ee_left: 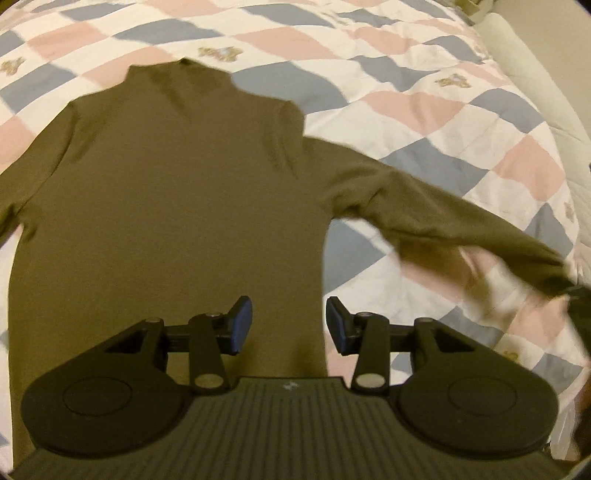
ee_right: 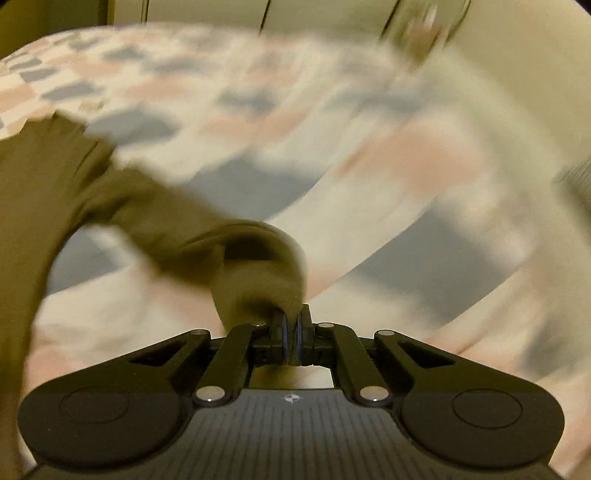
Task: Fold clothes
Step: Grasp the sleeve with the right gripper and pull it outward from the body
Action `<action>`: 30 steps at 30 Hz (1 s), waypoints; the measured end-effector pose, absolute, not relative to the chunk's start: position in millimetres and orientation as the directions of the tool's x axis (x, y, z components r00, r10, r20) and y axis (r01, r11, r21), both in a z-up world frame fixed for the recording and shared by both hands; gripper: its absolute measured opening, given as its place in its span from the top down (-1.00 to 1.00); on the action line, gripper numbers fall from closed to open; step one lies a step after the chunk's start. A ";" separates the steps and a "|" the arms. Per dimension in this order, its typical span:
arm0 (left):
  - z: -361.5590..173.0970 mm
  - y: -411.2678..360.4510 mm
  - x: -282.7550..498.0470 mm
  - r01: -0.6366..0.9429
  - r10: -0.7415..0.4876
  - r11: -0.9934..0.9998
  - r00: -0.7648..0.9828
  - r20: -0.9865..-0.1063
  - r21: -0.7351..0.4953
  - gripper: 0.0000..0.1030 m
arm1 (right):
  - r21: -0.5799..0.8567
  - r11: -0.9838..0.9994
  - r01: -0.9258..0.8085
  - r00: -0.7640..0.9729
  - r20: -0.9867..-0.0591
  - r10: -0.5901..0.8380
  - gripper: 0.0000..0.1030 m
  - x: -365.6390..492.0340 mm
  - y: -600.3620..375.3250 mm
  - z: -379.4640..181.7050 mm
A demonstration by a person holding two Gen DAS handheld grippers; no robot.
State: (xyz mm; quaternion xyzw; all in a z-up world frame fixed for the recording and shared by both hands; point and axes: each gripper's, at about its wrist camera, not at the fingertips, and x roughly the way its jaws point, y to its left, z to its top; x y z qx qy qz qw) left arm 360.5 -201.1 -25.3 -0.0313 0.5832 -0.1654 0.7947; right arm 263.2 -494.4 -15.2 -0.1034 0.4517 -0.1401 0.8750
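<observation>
An olive long-sleeved top [ee_left: 166, 206] lies flat on the bed, collar at the far end. My left gripper [ee_left: 289, 325] is open and empty above the top's lower right edge. The top's right sleeve [ee_left: 443, 214] stretches out to the right, lifted off the quilt. My right gripper [ee_right: 293, 332] is shut on the sleeve's cuff [ee_right: 258, 273]; it shows as a dark blur at the right edge of the left wrist view [ee_left: 580, 306]. The right wrist view is blurred by motion.
A quilt [ee_left: 406, 92] with pink, blue and white checks covers the bed. A pale wall or headboard [ee_left: 546, 96] runs along the right side. A pale wall [ee_right: 332, 14] shows beyond the bed in the right wrist view.
</observation>
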 end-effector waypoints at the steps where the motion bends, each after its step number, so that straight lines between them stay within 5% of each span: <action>1: -26.5 -203.6 362.3 0.230 -0.303 0.942 0.262 -0.916 -0.245 0.25 | -0.343 0.927 0.150 0.588 -0.723 -0.363 0.94 255.4 -498.7 -0.9; 4: -34.7 -209.6 365.9 0.224 -0.307 0.940 0.236 -0.922 -0.256 0.25 | -0.400 0.911 0.104 0.565 -0.730 -0.385 0.88 238.5 -502.3 -1.8; 5: -37.5 -210.9 366.2 0.219 -0.308 0.940 0.223 -0.925 -0.260 0.25 | -0.366 0.925 0.100 0.490 -0.791 -0.366 0.54 235.7 -507.2 -21.8; 7: -39.3 -211.6 365.0 0.220 -0.302 0.941 0.210 -0.930 -0.256 0.25 | -0.280 0.952 0.119 0.333 -0.892 -0.304 0.24 228.3 -518.8 -60.5; 10: -37.5 -205.7 362.5 0.217 -0.291 0.945 0.213 -0.933 -0.245 0.23 | -0.023 0.944 0.329 0.161 -0.984 -0.080 0.25 203.2 -550.9 -105.0; 13: -40.9 -197.9 364.8 0.178 -0.261 0.958 0.211 -0.942 -0.226 0.22 | 0.265 0.789 0.554 0.304 -0.947 0.104 0.25 180.8 -591.3 -103.7; 18: -41.8 -201.4 367.3 0.150 -0.270 0.958 0.204 -0.941 -0.243 0.22 | 0.449 0.630 0.634 0.527 -0.847 0.073 0.22 180.3 -642.1 -87.8; 25: -40.5 -220.1 364.1 0.182 -0.280 0.952 0.201 -0.939 -0.245 0.22 | 0.341 0.762 0.550 0.467 -0.882 0.058 0.24 221.7 -637.8 -108.2; 28: -40.9 -221.3 364.1 0.174 -0.268 0.956 0.203 -0.942 -0.234 0.22 | 0.323 0.787 0.525 0.455 -0.889 0.061 0.93 230.5 -630.3 -113.1; 30: -40.5 -221.2 365.1 0.164 -0.262 0.959 0.208 -0.942 -0.231 0.22 | 0.302 0.813 0.498 0.472 -0.881 0.039 0.94 233.3 -630.0 -98.1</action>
